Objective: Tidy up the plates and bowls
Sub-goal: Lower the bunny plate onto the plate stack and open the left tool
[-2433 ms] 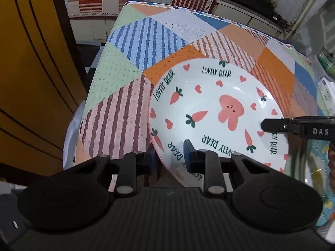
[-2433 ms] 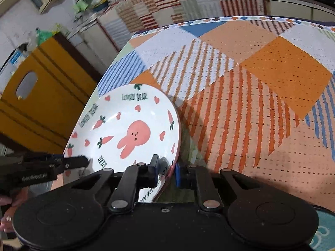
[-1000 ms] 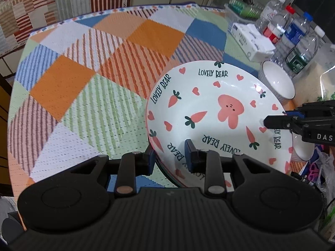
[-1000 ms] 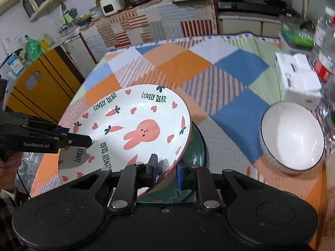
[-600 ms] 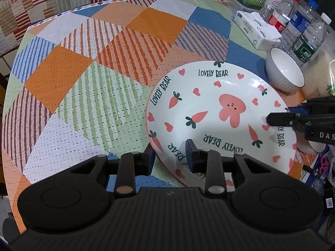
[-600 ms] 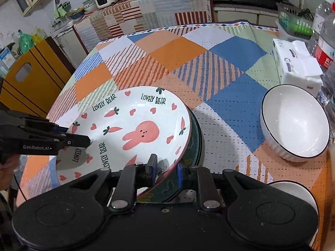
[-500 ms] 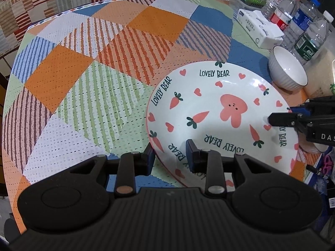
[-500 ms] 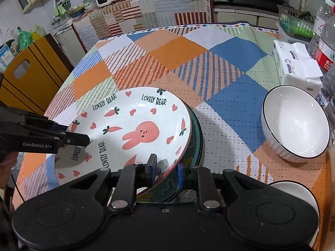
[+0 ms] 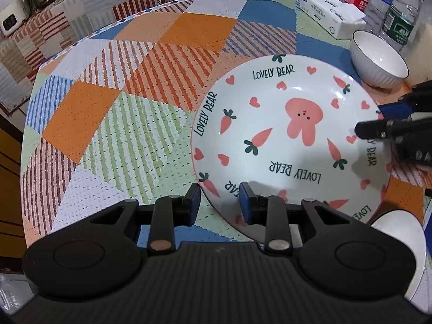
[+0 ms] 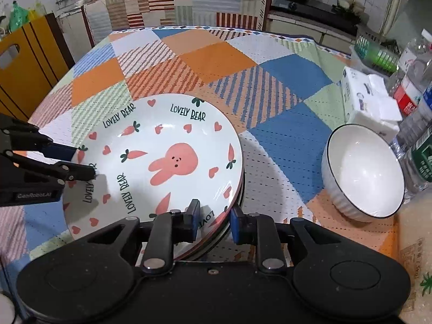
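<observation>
At the left of the right wrist view: left gripper (image 10: 78, 160), narrowly parted and clamped on the rim of the round white ceramic rabbit plate (image 10: 162, 162), with one pad under the lip and one finger on top. Filling the centre of both views: that plate, printed with carrots, hearts and "LOVELY BEAR", apparently seated level on a dark round plate (image 10: 241, 186) of similar size, seen only as a dark edge at the right. At bottom centre: right gripper (image 10: 214, 217), opening its jaws at this moment, straddling both rims, pads seemingly clear of the glaze. Further right, apart from the stack: white ribbed ceramic bowl (image 10: 361, 172) on the patchwork-cloth surface (image 10: 216, 62).

Judged step: letting go after stacking. To do it well:

- Finish spreading the right side first, then loosen the left.
- Widen enough to clear the raised lip.
- Draw each gripper back and outward along its own line rather than upward, to avoid hooking the rim and dragging the plate off centre.
- Check for even seating before turning to the bowl.
</observation>
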